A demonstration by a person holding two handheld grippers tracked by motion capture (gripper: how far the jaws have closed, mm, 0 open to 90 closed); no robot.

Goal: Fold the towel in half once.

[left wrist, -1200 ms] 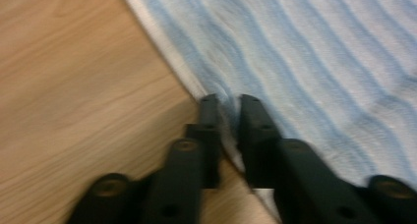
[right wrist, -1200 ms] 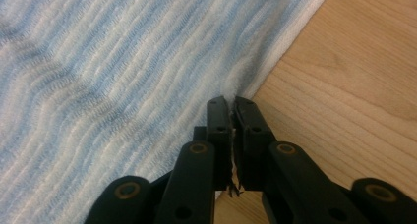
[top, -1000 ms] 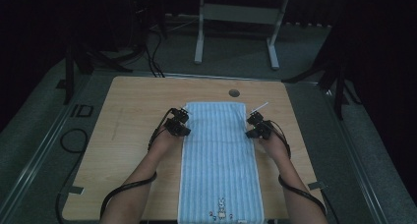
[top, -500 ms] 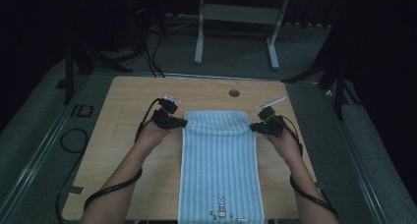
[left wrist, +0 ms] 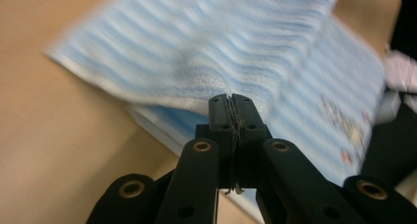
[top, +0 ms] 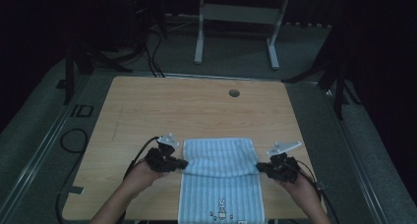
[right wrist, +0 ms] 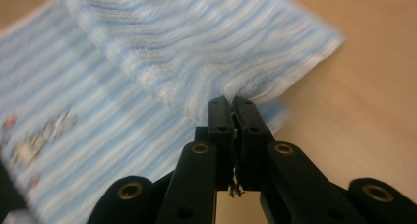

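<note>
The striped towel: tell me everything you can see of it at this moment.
The towel is pale blue terry-looking cloth with fine stripes and a small rabbit motif near the end closest to the person. It lies lengthwise on the wooden table, its far end doubled over toward the person, making a raised fold. The left gripper and right gripper are each shut on an edge of that folded part, jaws pinched tight on the cloth.
</note>
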